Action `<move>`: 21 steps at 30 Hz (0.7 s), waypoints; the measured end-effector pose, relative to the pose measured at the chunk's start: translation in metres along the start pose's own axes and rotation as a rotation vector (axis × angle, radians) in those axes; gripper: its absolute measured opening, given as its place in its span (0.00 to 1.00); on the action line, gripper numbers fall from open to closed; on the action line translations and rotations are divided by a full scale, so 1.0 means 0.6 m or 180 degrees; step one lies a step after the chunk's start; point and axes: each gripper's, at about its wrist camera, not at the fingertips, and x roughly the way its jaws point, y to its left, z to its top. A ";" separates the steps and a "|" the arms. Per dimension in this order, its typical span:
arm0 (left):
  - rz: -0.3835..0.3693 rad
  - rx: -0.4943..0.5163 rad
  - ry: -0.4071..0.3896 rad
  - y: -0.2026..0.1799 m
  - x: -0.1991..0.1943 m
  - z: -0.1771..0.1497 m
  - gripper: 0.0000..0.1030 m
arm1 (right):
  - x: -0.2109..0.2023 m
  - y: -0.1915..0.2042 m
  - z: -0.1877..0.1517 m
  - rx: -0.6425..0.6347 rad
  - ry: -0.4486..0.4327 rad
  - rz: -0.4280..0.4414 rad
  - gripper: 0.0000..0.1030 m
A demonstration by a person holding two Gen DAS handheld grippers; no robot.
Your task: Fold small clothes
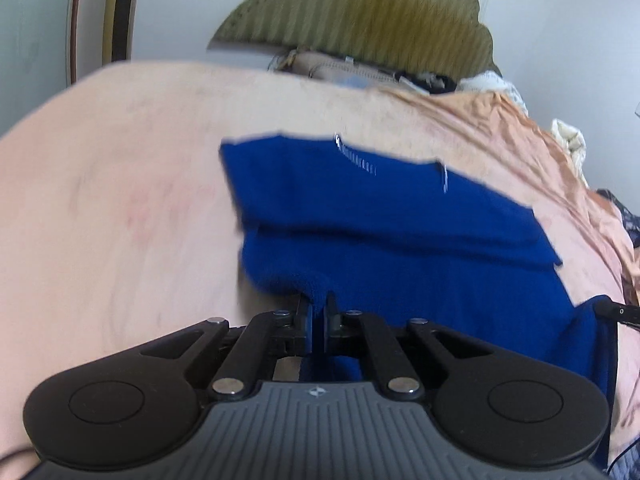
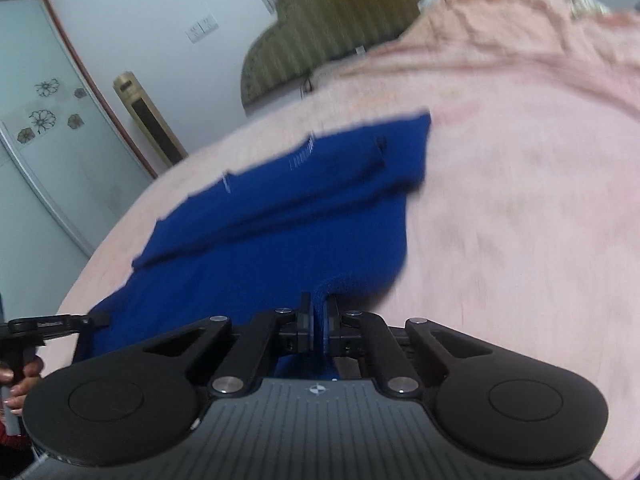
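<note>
A pink bed sheet (image 1: pixel 120 200) carries the blue knit garment (image 1: pixel 380 232), partly folded. The left gripper (image 1: pixel 319 308) and right gripper (image 2: pixel 319 308) each pinch a near corner, fingers nearly closed, likely to carry that edge over.

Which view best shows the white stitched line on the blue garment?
The left wrist view: the white stitched line sits near the middle of the frame on the blue garment, with separate stitches visible. The right wrist view shows the same line more blurred by motion and at a steeper slant.
</note>
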 end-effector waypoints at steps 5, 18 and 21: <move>0.0279 0.0126 -0.0150 -0.009 0.052 0.055 0.05 | 0.044 0.014 0.070 -0.0310 -0.0148 -0.0235 0.07; 0.0651 0.0279 -0.0008 -0.010 0.047 0.019 0.40 | 0.092 -0.004 0.044 -0.0593 0.0017 -0.0936 0.41; 0.0518 0.0141 0.0043 -0.005 0.009 -0.015 0.63 | 0.052 0.003 0.013 -0.0497 0.0047 -0.0807 0.41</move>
